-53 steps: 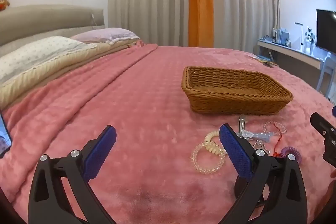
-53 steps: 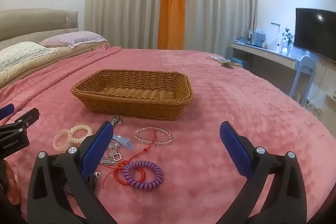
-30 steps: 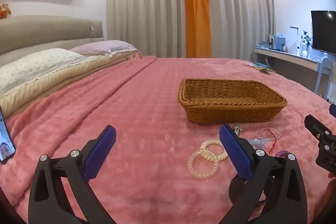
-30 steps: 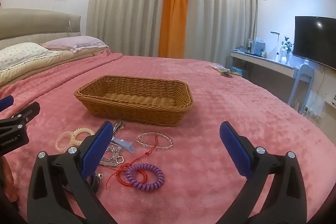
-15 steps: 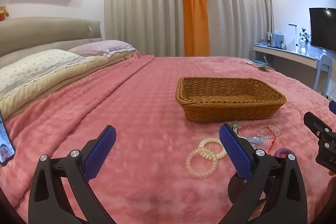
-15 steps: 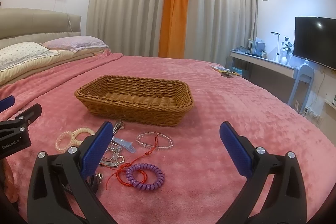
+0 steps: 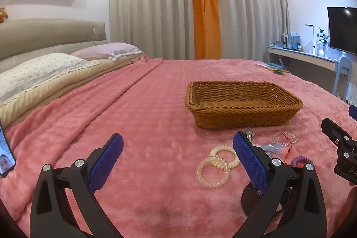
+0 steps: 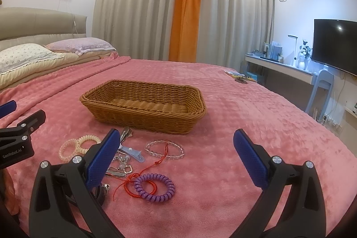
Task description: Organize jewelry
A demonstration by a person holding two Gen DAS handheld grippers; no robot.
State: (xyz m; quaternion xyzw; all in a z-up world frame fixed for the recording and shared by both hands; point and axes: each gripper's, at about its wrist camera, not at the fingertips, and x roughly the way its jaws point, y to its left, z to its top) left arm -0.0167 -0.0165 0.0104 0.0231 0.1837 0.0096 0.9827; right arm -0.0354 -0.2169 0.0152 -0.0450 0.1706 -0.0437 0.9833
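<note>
On the pink bed (image 8: 234, 126), before an empty basket (image 8: 142, 106): tangled trinkets. Both fingers (image 7: 107, 160) (image 8: 250, 160) spread wide, holding nothing. Risk: snagging red cord (image 8: 145, 171), dragging purple coil (image 8: 155, 187) along.

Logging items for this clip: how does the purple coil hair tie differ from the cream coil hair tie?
The purple coil hair tie lies nearest the camera, tangled with a red cord; the cream coil hair tie lies further left, overlapping a clear coil tie. Purple is opaque and dark, cream pale. Both lie flat on the pink blanket, outside the wicker basket.
</note>
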